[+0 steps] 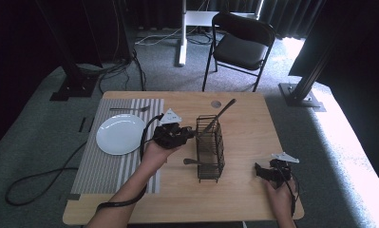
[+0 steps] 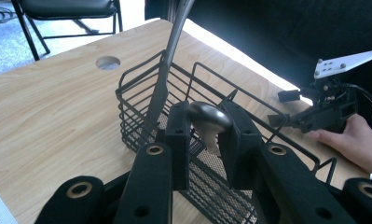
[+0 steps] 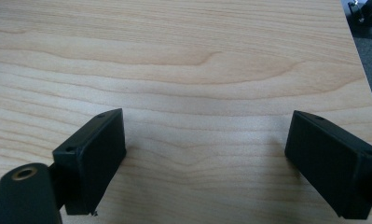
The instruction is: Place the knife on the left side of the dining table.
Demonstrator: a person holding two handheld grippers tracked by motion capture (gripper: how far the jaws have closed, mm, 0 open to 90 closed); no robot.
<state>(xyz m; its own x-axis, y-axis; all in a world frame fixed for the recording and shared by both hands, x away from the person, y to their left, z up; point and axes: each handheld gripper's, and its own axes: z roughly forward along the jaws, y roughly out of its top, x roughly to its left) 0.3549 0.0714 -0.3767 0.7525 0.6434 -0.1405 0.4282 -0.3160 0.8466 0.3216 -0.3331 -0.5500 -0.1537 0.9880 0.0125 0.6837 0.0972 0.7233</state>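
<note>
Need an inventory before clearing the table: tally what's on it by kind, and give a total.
Plates: 1
Wire baskets: 1
Placemats: 1
Cutlery pieces: 3, one on the mat, one upright in the basket, one in the left gripper
Total: 6

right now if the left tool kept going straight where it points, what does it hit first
Probably the wire basket. The left tool, shut on a metal utensil handle, points right at the basket's near rim, where another utensil stands. Exact depth is hard to judge.
</note>
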